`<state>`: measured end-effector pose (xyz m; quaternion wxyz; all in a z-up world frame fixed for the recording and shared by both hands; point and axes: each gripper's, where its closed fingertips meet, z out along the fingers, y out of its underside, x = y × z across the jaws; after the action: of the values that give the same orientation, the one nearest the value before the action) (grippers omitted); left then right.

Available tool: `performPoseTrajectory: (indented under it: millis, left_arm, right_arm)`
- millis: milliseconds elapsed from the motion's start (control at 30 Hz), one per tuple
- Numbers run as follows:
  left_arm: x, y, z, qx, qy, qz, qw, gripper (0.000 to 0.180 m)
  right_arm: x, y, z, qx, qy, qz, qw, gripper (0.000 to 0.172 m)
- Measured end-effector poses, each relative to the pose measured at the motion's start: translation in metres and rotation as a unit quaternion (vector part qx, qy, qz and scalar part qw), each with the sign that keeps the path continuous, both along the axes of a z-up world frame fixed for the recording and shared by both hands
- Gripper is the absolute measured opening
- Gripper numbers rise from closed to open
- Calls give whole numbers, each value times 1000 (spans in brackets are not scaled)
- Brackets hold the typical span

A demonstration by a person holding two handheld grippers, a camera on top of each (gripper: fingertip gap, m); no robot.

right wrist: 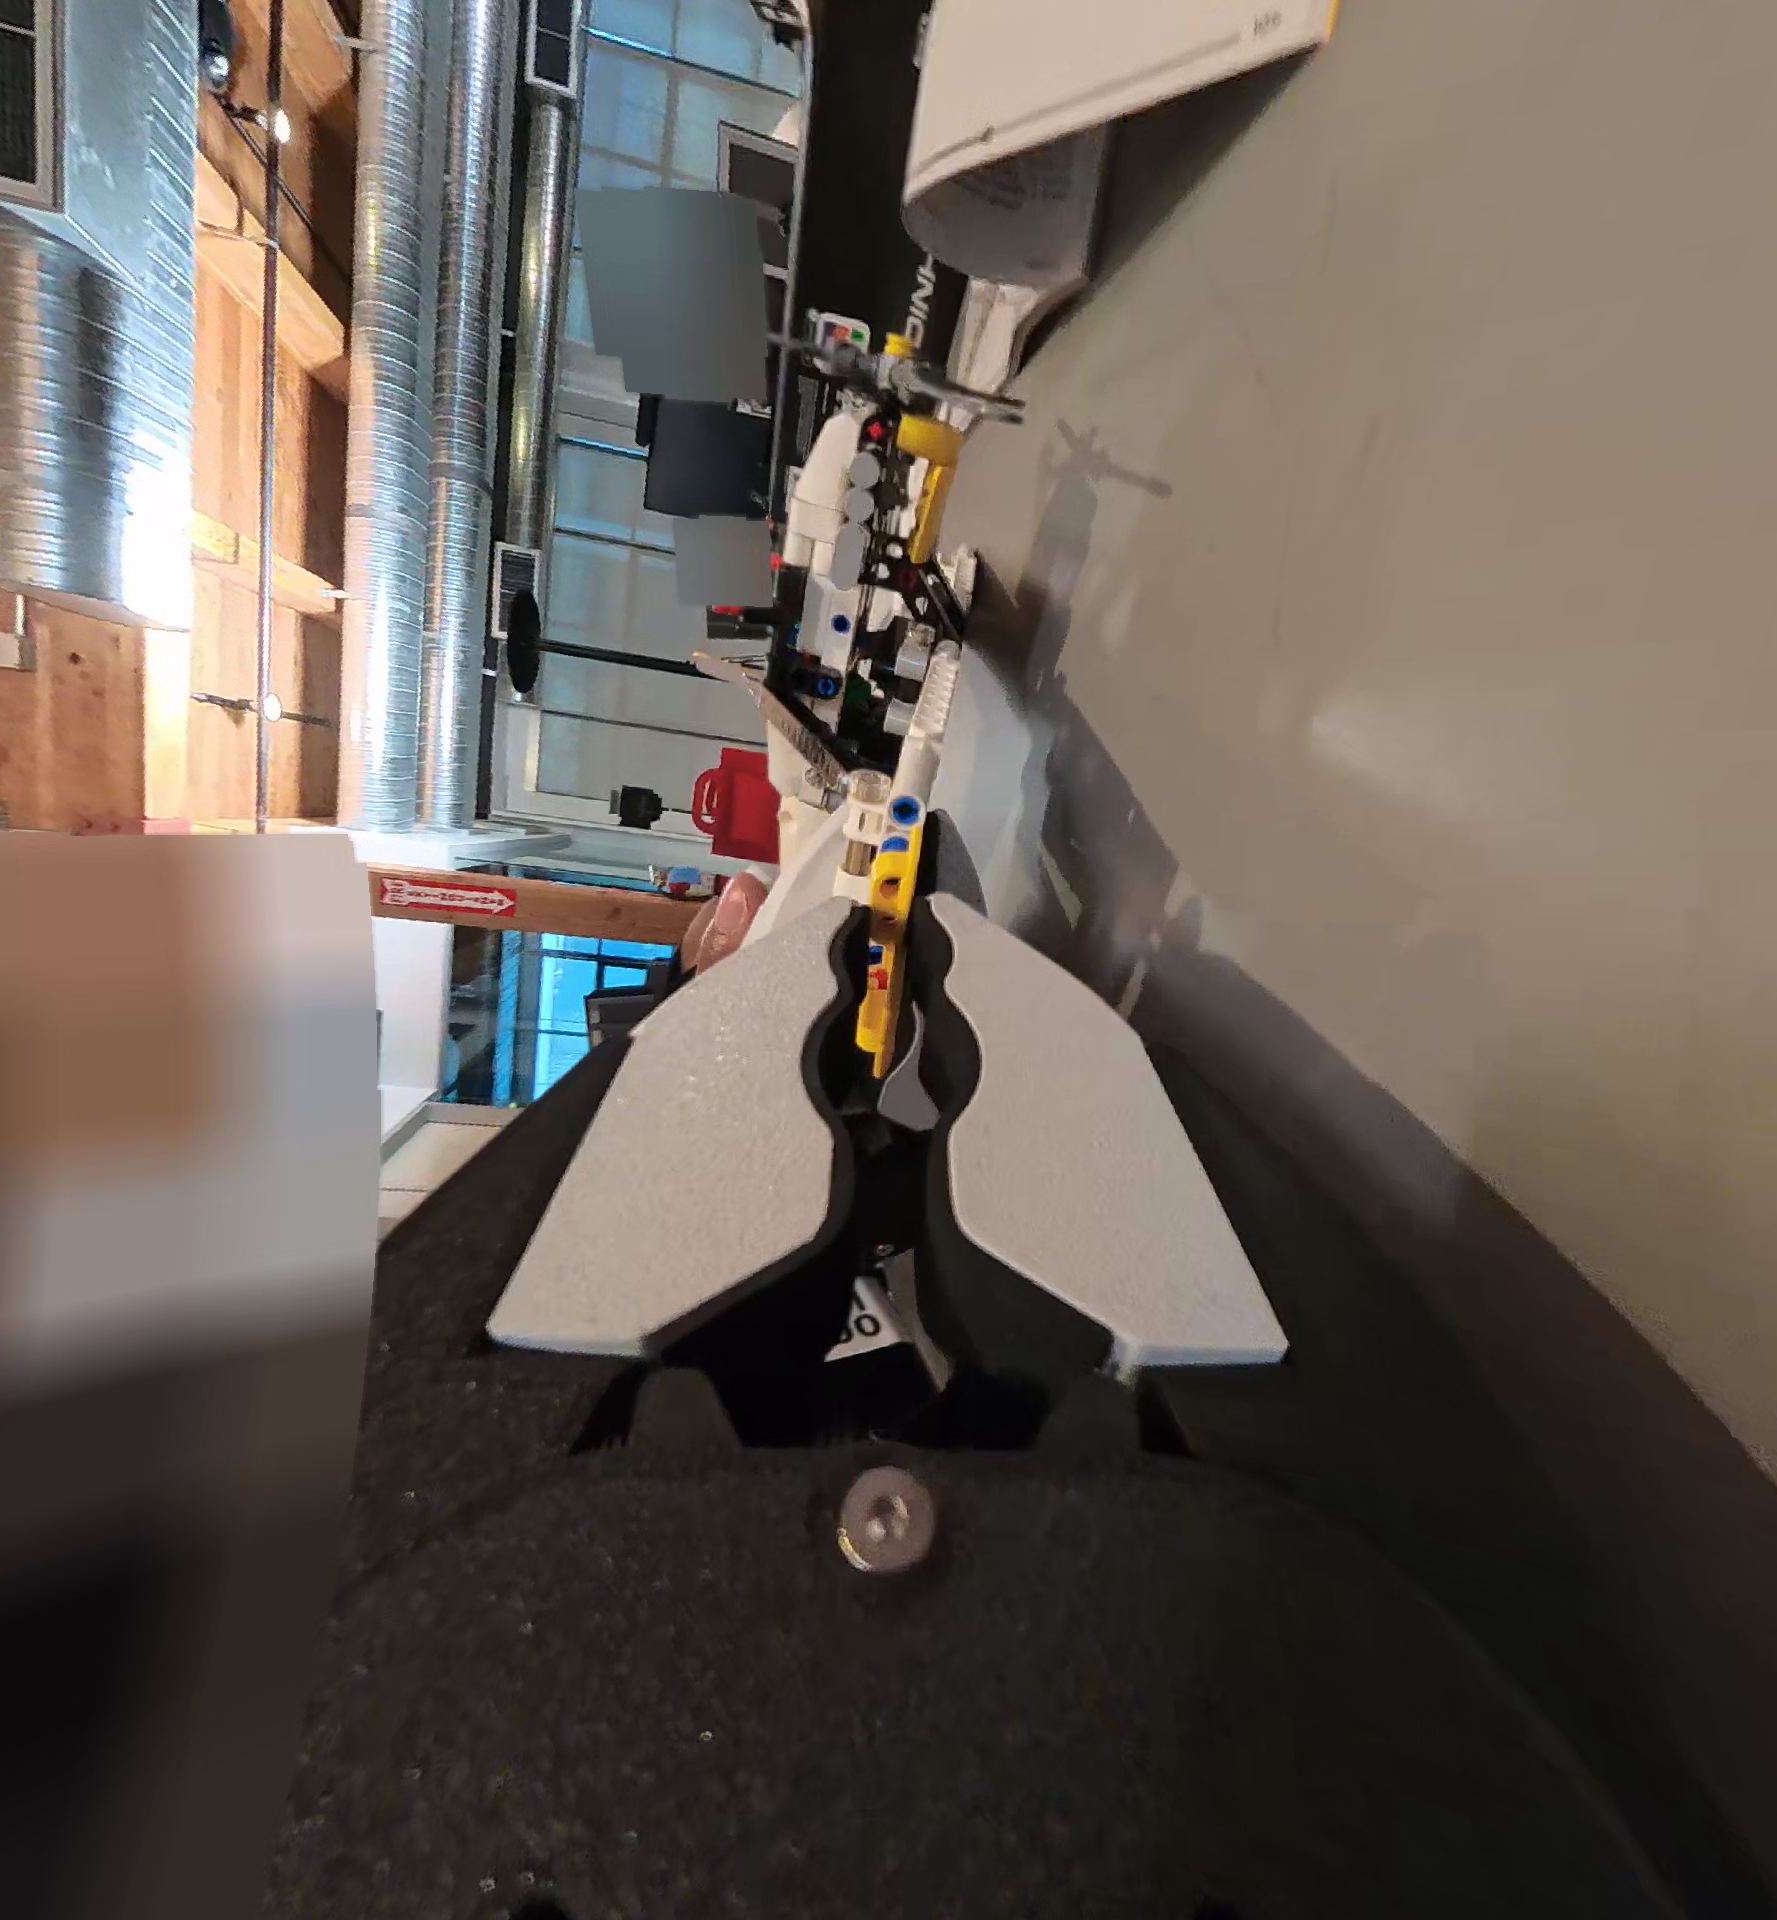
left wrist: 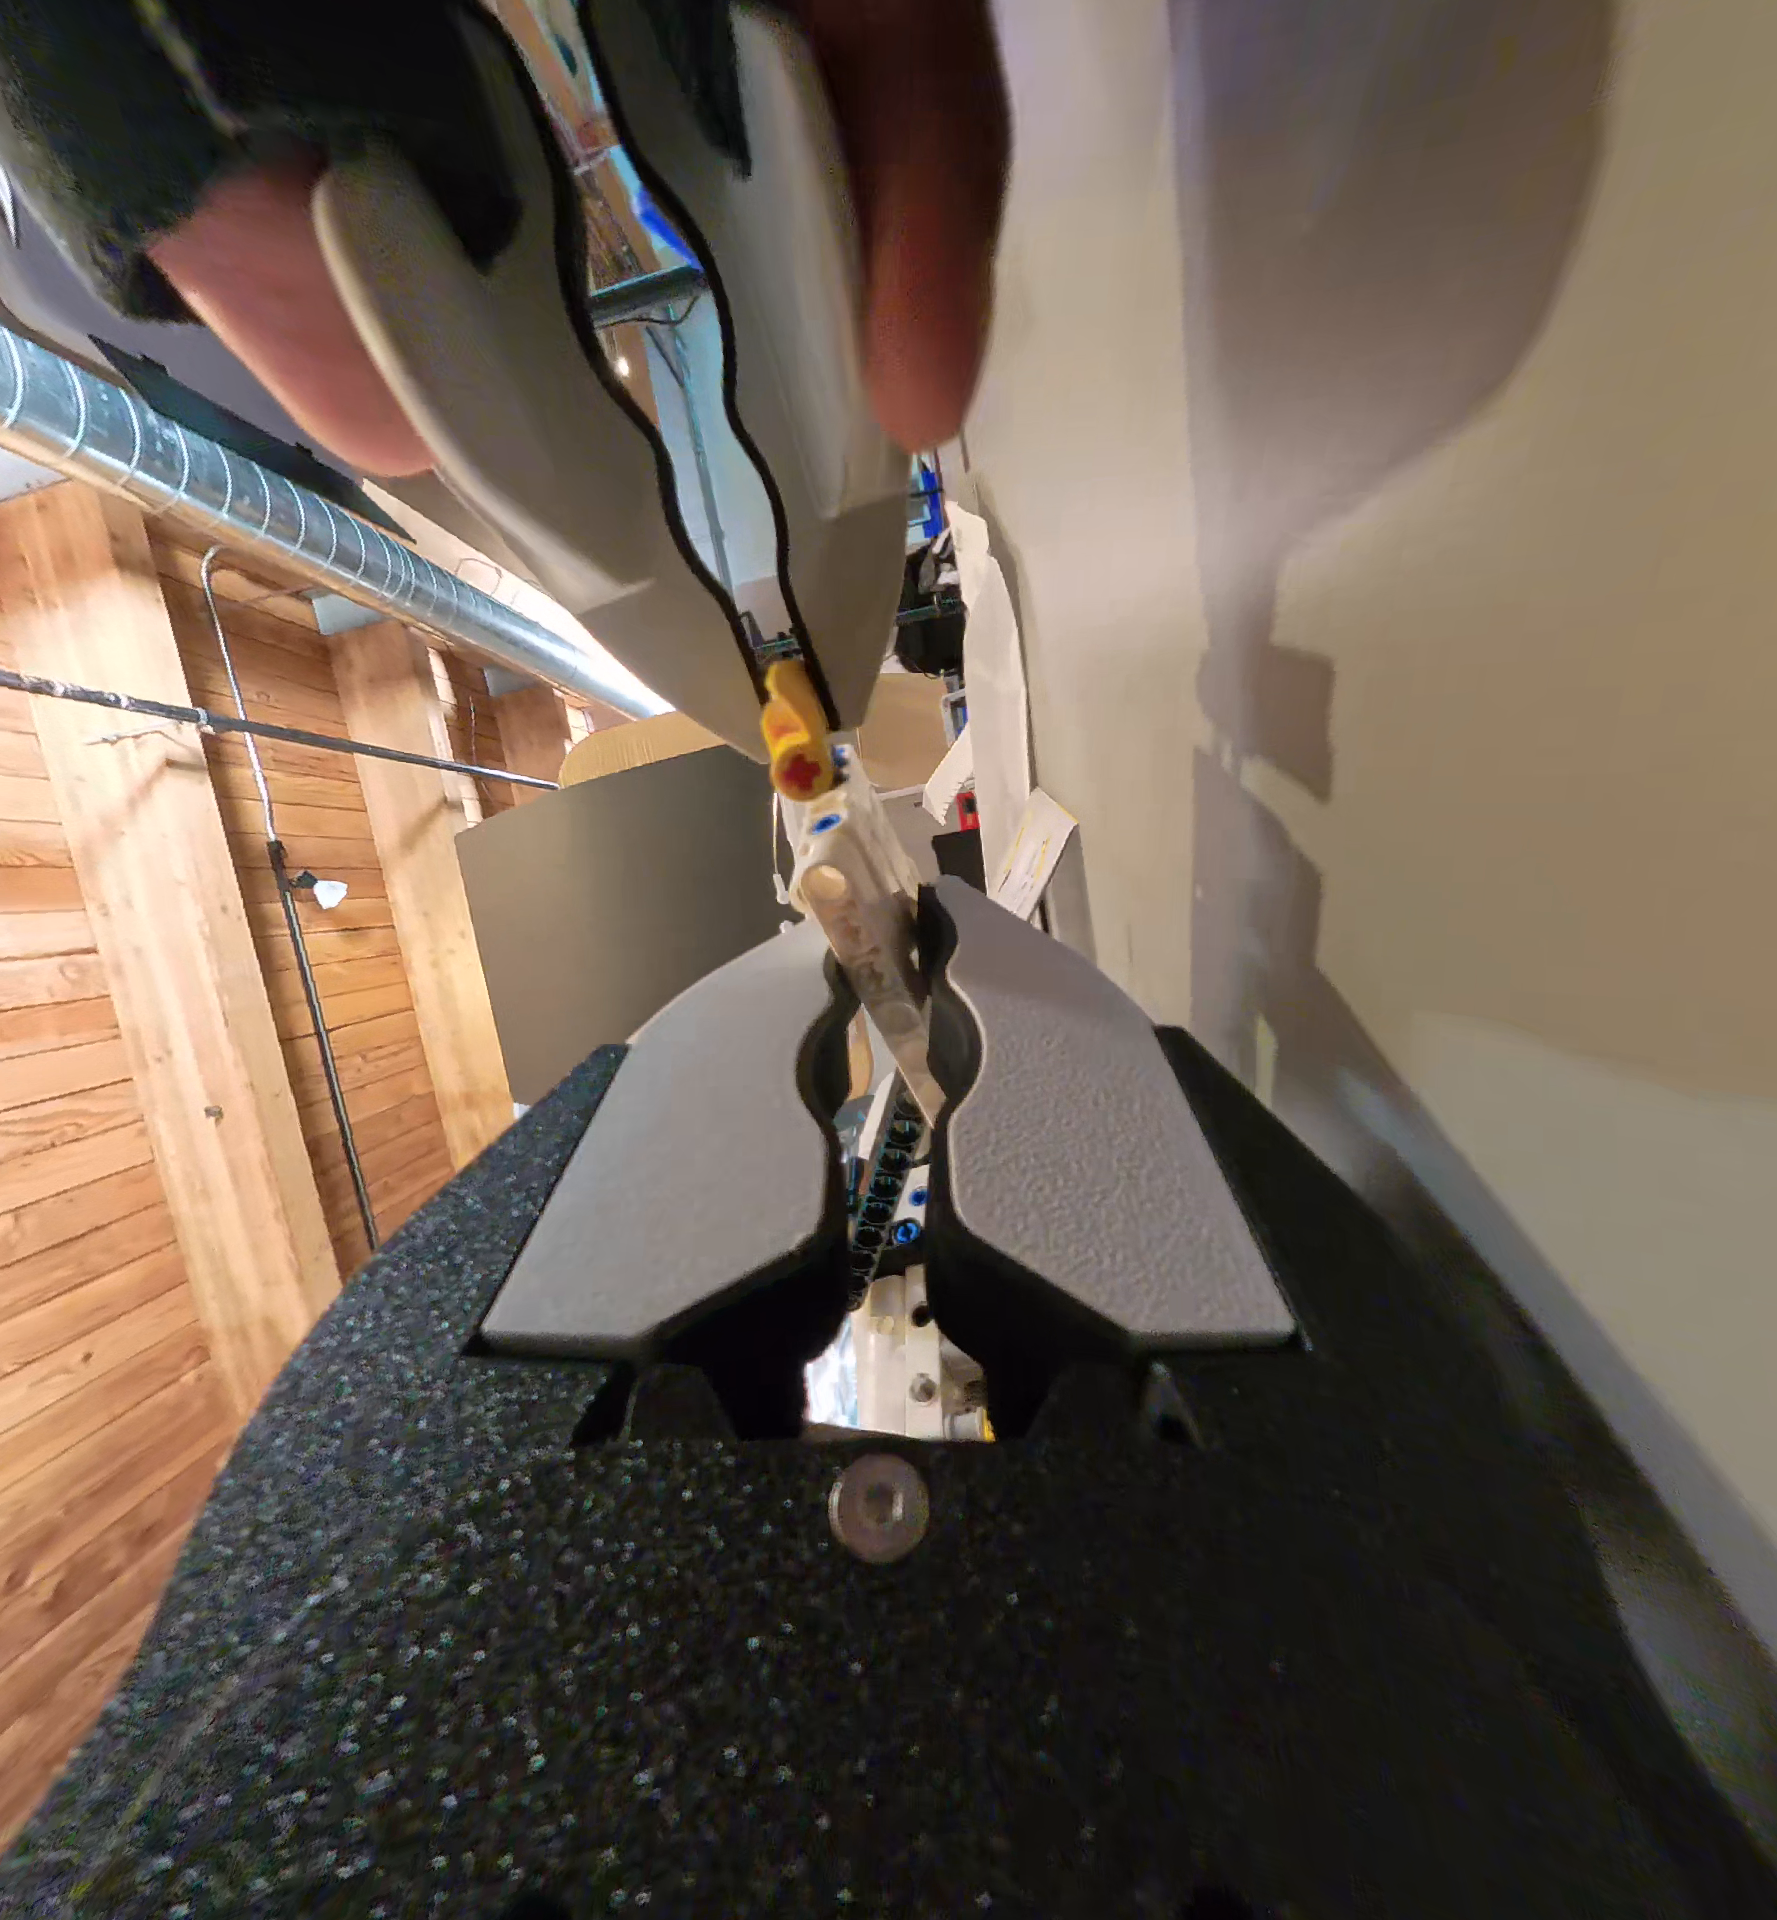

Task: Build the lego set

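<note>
In the left wrist view my left gripper [left wrist: 884, 940] is shut on a white holed toy beam [left wrist: 868, 935] that sticks out past the fingertips. A yellow holed piece [left wrist: 796, 717] with a red cross-shaped pin joins the beam's far end. My right gripper [left wrist: 803, 722] comes in from above and pinches that piece. In the right wrist view my right gripper [right wrist: 889, 914] is shut on the yellow beam [right wrist: 886, 966]. Its pads press both flat sides. The white beam [right wrist: 915, 779] with blue pins carries on beyond it.
A toy-brick model [right wrist: 863, 582] in white, black and yellow with a rotor stands on the grey table [right wrist: 1383, 727] beyond the grippers. A person's fingers [left wrist: 925, 260] hold the right gripper. A booklet [right wrist: 1071, 104] lies at the far end. Wooden wall [left wrist: 84, 935] and ducts behind. Left and right tips are no more than a few centimetres apart.
</note>
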<state>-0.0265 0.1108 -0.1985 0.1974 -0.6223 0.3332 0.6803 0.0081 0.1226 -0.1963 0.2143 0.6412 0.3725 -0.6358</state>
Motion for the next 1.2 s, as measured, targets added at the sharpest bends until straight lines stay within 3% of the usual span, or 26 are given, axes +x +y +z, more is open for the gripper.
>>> performPoseTrajectory:
  millis: [467,800,1033,1200]
  left_arm:
    - [9,-1,-14,-52,-16,-14,998,5]
    - [5,-4,-20,-72,-27,13,997,5]
    - [16,-2,-21,-90,-20,-25,995,4]
    - [10,-5,-23,-96,-30,3,995,5]
  right_arm:
    - [9,-4,-16,52,-10,124,991,7]
    - [1,-7,-22,35,-56,66,996,7]
    - [14,-9,-24,25,-37,173,984,7]
    - [6,-11,-26,-6,-61,110,992,7]
